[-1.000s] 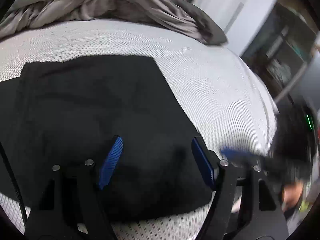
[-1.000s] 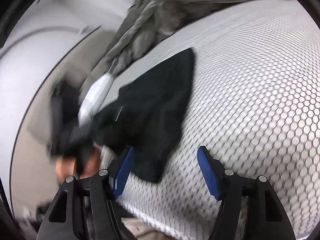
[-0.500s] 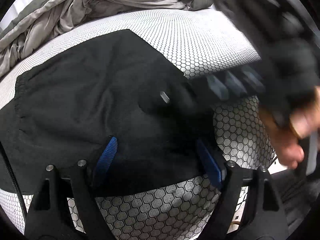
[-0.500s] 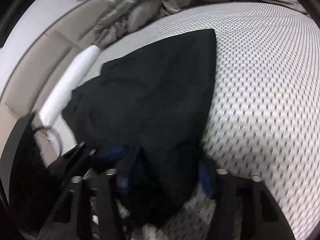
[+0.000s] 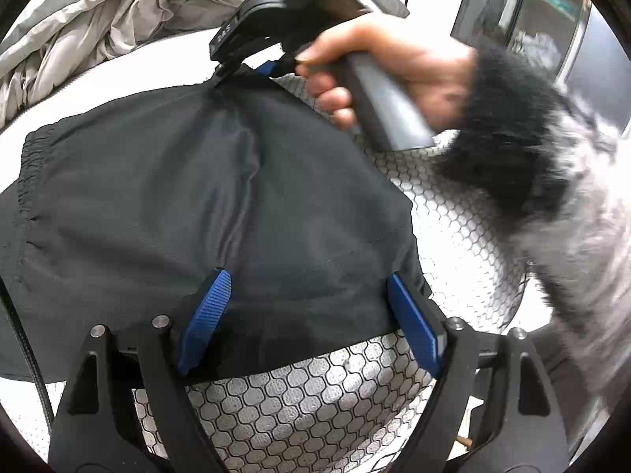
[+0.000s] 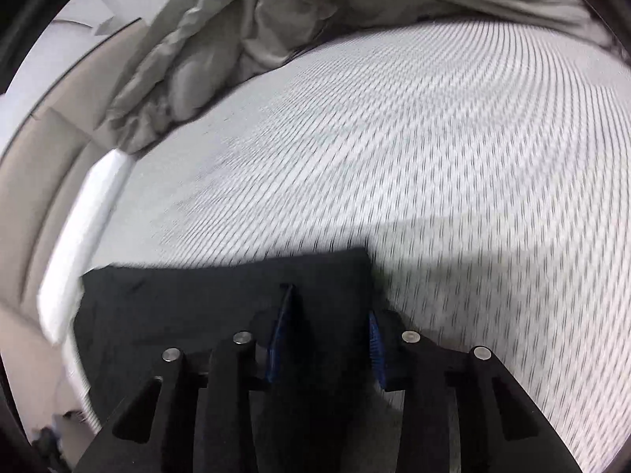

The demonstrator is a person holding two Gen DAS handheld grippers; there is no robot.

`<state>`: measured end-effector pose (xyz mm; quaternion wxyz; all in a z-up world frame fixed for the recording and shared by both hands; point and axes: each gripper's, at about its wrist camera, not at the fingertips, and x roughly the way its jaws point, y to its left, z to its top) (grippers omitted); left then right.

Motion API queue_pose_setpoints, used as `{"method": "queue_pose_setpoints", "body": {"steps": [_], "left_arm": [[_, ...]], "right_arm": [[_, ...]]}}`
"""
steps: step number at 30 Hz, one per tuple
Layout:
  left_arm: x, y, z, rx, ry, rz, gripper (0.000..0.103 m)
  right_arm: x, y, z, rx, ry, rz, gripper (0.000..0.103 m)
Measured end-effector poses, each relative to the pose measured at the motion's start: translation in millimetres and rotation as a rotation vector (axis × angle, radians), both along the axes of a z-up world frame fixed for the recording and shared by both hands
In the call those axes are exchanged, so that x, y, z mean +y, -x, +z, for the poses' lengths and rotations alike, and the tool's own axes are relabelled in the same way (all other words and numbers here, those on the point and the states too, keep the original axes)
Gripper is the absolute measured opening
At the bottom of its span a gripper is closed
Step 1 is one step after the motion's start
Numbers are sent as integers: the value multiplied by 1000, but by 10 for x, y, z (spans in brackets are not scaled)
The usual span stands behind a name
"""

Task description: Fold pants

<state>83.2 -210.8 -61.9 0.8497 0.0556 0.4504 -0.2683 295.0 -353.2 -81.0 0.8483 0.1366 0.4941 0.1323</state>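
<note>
The left claw (image 5: 307,319) stands wide apart, its blue pads (image 5: 205,319) resting on the near edge of the black pants (image 5: 221,197) with a broad span of cloth lying between them; the pads straddle the fabric and do not pinch it, and the jaws have just been opening a little further. The right claw (image 6: 329,339) sits at the far corner of the pants (image 6: 221,299), its jaws narrowed and just been closing, with dark cloth between the pads; whether they press on it yet I cannot tell. In the left wrist view a hand (image 5: 378,67) in a fuzzy dark sleeve (image 5: 508,149) grips that claw's handle.

The pants lie folded into a compact dark block on the bed (image 6: 453,157), on its white honeycomb-patterned cover, gathered waistband at the left side and a soft crease running down the middle. A rumpled grey blanket (image 6: 276,31) is heaped at the bed's far side.
</note>
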Motion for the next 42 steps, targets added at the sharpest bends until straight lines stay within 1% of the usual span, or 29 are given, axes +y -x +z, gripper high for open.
{"method": "queue_pose_setpoints", "body": {"steps": [2,4,6,8,9,12,13,14,15,16,17,18,20,21,22,23,24,25,28,29,30,31,32,33,35,36,38,40,42], "left_arm": [[48,6,65,10,31,-2,80],[144,29,193,16,81,-11,80],[284,12,340,-11,123,7,80],[467,-7,459,-43,141,51,80],[576,-28,502,-51,146,83,80],[917,-116,552,-46,170,193,80],[1016,-160,552,-44,172,227,80],[1125,-194,543,-43,171,268,80],[1190,-196,535,-43,168,293,80],[1272,-222,520,-40,162,322,80],[1339,-302,509,-38,158,342,80],[1396,-397,483,-38,153,357,80],[1476,-496,437,-41,135,379,80],[1493,-553,407,-45,120,380,80],[1489,-554,391,-52,105,373,80],[1481,-599,355,-59,92,360,80],[1450,-597,342,-69,77,345,80],[1395,-608,343,-82,58,325,80],[1155,-545,310,-132,-9,246,80],[1079,-508,300,-132,-24,225,80],[1014,-525,255,-124,-40,205,80],[966,-540,214,-110,-50,192,80],[920,-555,162,-89,-64,183,80],[902,-580,112,-84,-78,179,80],[898,-607,58,-84,-82,169,80],[895,-600,43,-85,-82,168,76],[930,-609,-2,-93,-113,185,76],[975,-616,-23,-84,-105,188,76],[995,-601,-32,-87,-113,188,76]], "right_arm": [[5,-141,9,-8,16,-14,38],[-36,-89,80,6,1,-27,44],[-169,222,141,13,-43,-34,46],[-263,553,154,17,-88,-28,46],[-333,821,111,26,-139,-30,46],[-481,1426,1,33,-275,-27,45],[-439,1595,-45,32,-319,-20,44],[-411,1750,-70,25,-350,-17,38],[-320,1796,-59,14,-358,-17,33],[-235,1860,-37,-11,-343,-16,30],[-90,1816,-17,-35,-308,-11,19],[-14,1742,19,-53,-271,4,13],[-92,1727,110,-79,-265,12,12],[-97,1653,156,-87,-242,13,16],[-76,1646,167,-94,-179,17,19],[-101,1679,194,-103,-91,13,27],[-99,1705,203,-117,-29,-12,31],[-104,1729,213,-132,-12,-19,31],[-17,1943,398,-251,101,-42,32],[46,2008,474,-304,108,-32,34],[152,2063,525,-336,117,-5,36],[289,2093,542,-346,142,28,38],[418,2129,533,-346,165,62,42],[528,2134,504,-346,181,87,42],[771,2068,401,-325,216,140,43],[888,2020,334,-310,243,162,43],[1002,1964,224,-296,266,169,43],[1053,1896,102,-268,280,154,43],[1098,1892,44,-277,315,156,44]]}}
